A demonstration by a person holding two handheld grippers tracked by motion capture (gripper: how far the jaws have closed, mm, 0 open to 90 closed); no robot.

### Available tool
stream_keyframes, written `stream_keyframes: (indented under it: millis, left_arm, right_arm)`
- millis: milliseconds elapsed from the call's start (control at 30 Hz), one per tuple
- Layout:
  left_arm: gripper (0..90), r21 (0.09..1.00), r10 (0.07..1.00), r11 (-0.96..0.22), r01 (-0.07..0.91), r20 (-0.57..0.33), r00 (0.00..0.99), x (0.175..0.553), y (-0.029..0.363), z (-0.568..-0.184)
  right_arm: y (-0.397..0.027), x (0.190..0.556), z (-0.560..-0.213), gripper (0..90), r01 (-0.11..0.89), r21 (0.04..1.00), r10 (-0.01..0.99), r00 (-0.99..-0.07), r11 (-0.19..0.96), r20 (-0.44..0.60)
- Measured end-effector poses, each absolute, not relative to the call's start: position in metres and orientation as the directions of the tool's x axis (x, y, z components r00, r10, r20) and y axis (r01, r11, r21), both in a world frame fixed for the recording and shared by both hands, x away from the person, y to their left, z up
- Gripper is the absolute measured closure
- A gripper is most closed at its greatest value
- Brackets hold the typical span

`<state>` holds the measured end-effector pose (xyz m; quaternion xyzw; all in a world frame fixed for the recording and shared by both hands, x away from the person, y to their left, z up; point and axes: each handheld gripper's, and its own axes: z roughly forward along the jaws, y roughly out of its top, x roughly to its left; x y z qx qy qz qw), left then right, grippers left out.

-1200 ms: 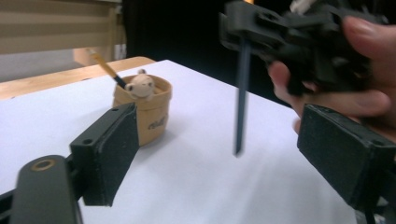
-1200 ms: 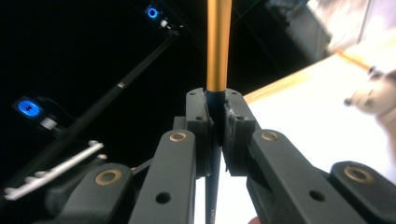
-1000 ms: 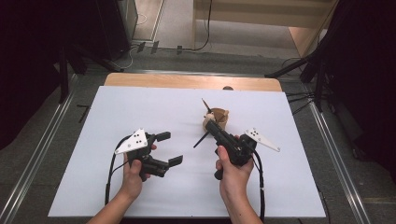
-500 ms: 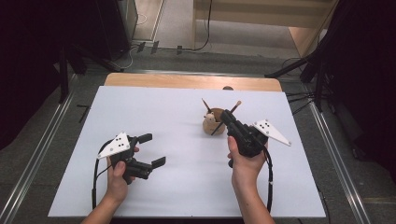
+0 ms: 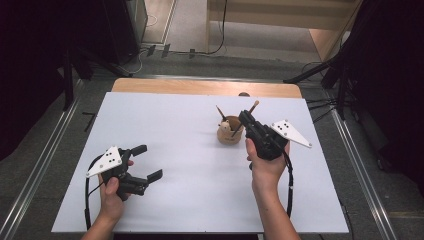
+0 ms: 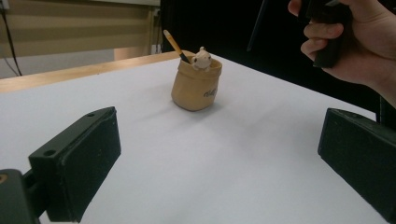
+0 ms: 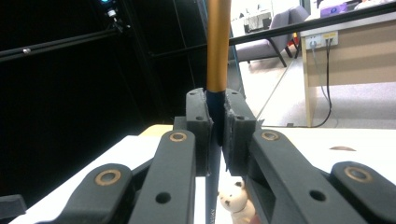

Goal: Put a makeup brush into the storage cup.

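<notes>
The work in hand looks like putting pencils into, or taking them out of, the small tan pen holder [image 5: 230, 132] that stands on the white table [image 5: 190, 130], right of the middle and toward the far edge. The pictures alone do not settle which way the pencil is going.

The right gripper [image 5: 245, 119] is at the holder's right rim. In the right gripper view its fingers [image 7: 198, 126] are pressed together on a pencil [image 7: 218, 46] with an orange-yellow shaft and a dark lower part; the pencil runs upright between them, and below it a little white bear figure [image 7: 235, 196] peeks from the holder. In the high view that pencil [image 5: 251, 108] slants up and away from the holder's right side, with its lower end at or inside the mouth; how deep it sits cannot be told.

A second pencil [image 5: 220, 112] leans out of the holder's left side, untouched, and it shows too in the left gripper view [image 6: 175, 45] beside the bear.

The left gripper [image 5: 145, 162] hovers low over the table near its front left, well apart from the holder, its fingers [image 6: 74, 158] spread wide and empty.

So, as a judgement: one pencil rests in the holder, the other is firmly gripped right at the mouth, and what is left is either to let it drop in and release, or to lift it clear
</notes>
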<state>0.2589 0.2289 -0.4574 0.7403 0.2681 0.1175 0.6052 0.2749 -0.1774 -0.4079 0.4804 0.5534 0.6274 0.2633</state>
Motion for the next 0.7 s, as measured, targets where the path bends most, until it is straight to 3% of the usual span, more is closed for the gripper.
stream_keyframes:
  millis: [700]
  left_arm:
    - [0.0,0.965,0.65,-0.084,0.248,-0.135,0.748,0.24,0.278,-0.465]
  right_arm:
    - [-0.18,0.3,-0.402,84.2,0.142,0.977,0.889,-0.409,-0.159,0.205]
